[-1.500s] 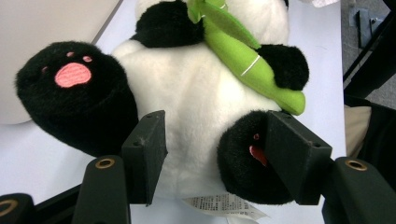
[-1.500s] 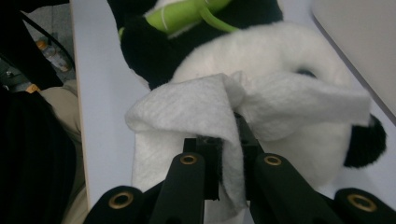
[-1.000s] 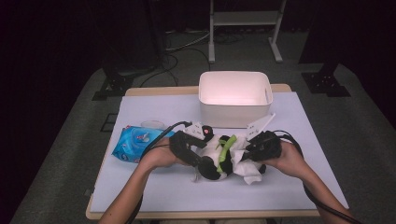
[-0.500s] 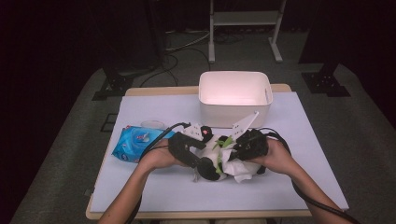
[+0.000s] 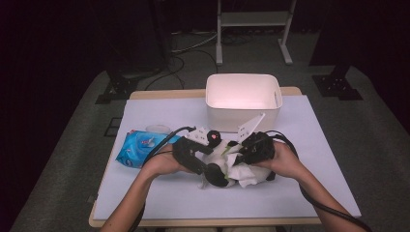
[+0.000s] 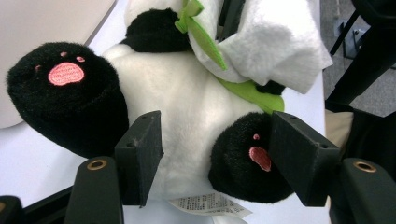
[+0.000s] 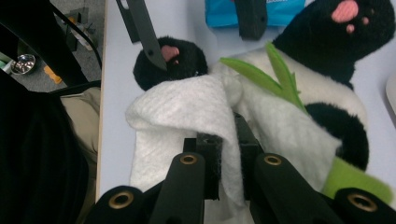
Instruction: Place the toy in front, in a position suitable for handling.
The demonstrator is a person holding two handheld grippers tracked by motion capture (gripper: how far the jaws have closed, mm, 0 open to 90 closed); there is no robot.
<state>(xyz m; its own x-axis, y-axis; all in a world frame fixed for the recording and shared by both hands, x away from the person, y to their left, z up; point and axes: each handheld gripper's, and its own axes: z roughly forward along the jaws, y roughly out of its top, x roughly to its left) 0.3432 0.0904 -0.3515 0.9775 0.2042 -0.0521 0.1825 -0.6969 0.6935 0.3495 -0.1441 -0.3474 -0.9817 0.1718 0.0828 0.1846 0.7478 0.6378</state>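
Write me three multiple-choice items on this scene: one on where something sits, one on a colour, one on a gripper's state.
1. Where is the blue pack?
A. inside the tub
B. on the table, left of the panda
C. on the floor

2. What colour are the panda's paw pads?
A. pink
B. yellow
C. blue

3. What is the right gripper doing?
A. hanging open over the tub
B. clamping the panda's foot
C. pinching the white cloth

Answers:
1 B, the high view shows it lying on the table beside the left hand, outside the tub.
2 A, the left gripper view shows pink patches on both black feet.
3 C, its jaws are shut with the cloth between them.
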